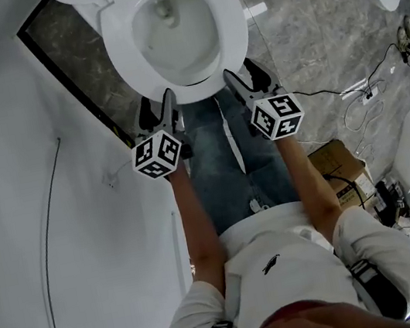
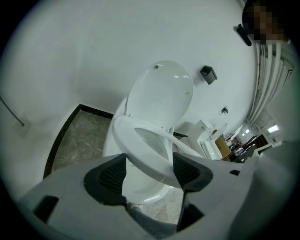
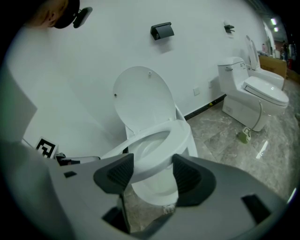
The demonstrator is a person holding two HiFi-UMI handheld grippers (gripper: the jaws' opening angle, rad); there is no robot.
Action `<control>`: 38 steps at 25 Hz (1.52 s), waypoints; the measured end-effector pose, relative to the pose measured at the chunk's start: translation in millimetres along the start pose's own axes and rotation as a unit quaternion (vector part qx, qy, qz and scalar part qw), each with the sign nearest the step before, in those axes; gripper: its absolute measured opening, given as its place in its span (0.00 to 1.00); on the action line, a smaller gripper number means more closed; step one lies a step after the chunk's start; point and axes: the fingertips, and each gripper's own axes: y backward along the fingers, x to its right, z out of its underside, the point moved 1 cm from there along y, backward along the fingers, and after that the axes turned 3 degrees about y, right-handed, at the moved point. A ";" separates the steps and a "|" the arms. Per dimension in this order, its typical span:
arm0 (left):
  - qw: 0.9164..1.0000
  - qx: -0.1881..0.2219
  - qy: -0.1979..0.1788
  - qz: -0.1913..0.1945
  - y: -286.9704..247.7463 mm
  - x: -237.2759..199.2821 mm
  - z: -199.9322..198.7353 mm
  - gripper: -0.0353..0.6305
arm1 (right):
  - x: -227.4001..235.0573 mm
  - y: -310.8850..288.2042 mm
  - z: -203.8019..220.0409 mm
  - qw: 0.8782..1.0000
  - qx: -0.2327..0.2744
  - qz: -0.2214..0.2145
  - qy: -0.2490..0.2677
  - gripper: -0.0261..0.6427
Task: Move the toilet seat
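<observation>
The white toilet seat [image 1: 116,35] rings the bowl at the top of the head view, and its lid [image 3: 140,99] stands upright against the wall. In the left gripper view the seat [image 2: 140,150] is tilted up off the bowl [image 2: 140,190]. My left gripper [image 1: 157,106] is shut on the seat's front rim at the left, the rim running between both pads [image 2: 108,176]. My right gripper [image 1: 245,77] grips the front rim at the right, and the seat [image 3: 180,136] fills the gap between its pads [image 3: 187,174].
A white wall [image 1: 14,193] rises close on the left with a dark floor strip along it. A second toilet [image 3: 253,91] stands to the right on the marble floor. Cables and a cardboard box [image 1: 339,167] lie at right. The person's legs [image 1: 228,163] stand just before the bowl.
</observation>
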 end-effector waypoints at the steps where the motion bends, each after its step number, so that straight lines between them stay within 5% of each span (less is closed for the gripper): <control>1: 1.000 0.001 0.000 0.000 1.0 1.7 -2.3 0.52 | -0.7 1.0 -2.8 1.000 0.001 0.001 -0.001 0.46; 10: 1.000 0.014 -0.014 0.006 10.6 15.5 -26.3 0.52 | -9.5 5.7 -28.9 1.000 0.013 0.003 -0.014 0.46; 22: 0.995 0.035 -0.085 0.042 33.7 54.9 -55.1 0.52 | -20.2 11.6 -67.2 0.999 0.023 0.008 -0.039 0.46; 32: 0.971 0.025 -0.232 0.062 50.8 96.5 -62.0 0.52 | -26.0 12.4 -93.4 0.998 0.029 0.010 -0.059 0.46; 38: 0.951 0.020 -0.307 0.023 47.3 102.4 -68.1 0.52 | -30.0 12.9 -106.0 0.997 0.035 0.007 -0.070 0.46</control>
